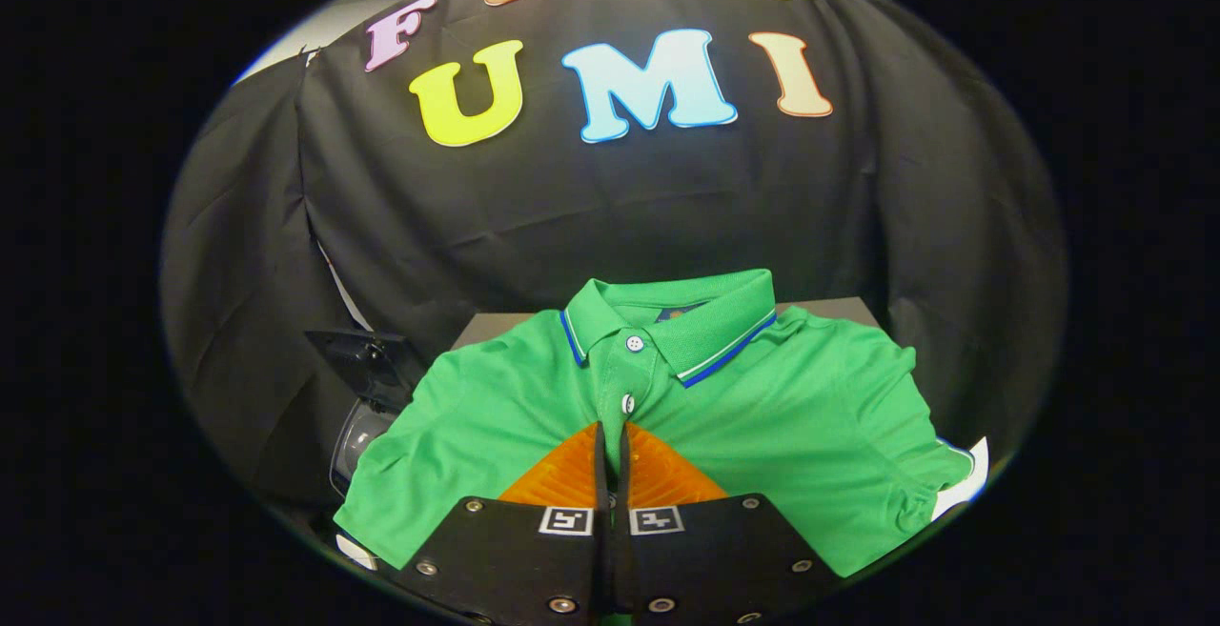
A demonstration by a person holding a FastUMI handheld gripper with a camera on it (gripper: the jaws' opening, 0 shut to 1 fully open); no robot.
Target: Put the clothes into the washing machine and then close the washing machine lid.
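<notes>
One green polo shirt (762, 416) is being pinched at its button placket.

Both fingers of the gripper (613, 440) are pressing together on a fold of the shirt's front, just below the lower button. The shirt is lying spread across a dark surface (829, 307), collar pointing away, and a clear-fronted object (357, 435) is sitting beside its sleeve.

We see a recording booth, not a home: black cloth (610, 197) walls it in behind a small table (839, 307), with a washer (357, 416) by its left edge.
</notes>
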